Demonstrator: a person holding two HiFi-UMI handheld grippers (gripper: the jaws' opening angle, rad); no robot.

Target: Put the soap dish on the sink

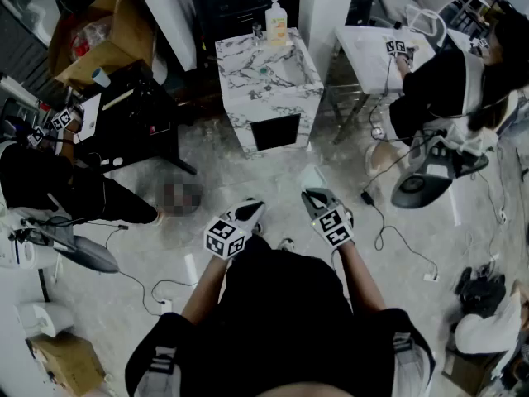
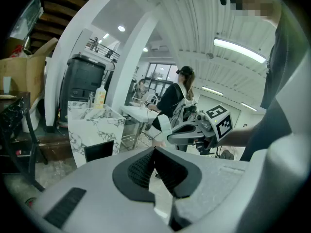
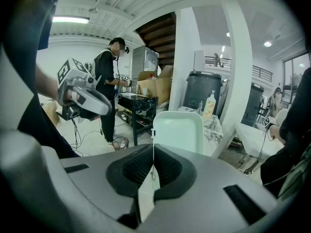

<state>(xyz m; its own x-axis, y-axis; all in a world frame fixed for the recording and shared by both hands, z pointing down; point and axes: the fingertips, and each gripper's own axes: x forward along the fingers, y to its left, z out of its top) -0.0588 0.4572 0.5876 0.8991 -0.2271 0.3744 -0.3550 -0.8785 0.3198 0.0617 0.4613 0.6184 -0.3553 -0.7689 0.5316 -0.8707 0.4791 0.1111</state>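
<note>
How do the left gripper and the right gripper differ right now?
The right gripper has its fingers clamped on the green soap dish; the left gripper has its fingers shut on nothing. The left gripper angles inward to the right, the right gripper inward to the left. Both are short of the marble sink.

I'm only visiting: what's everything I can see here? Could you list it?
soap dish: one, pale green, clamped by its edge in the right gripper
sink: one, white marble pattern, ahead on the floor
soap bottle: one, yellowish, sink's back edge
cardboard box: one, brown, far left
shelf: one, black, left of sink
table: one, white, right of sink
bin: one, dark grey, behind sink
other people: two, black clothes, left and right
left gripper: one, grey, shut, empty
right gripper: one, grey, shut on the dish
</note>
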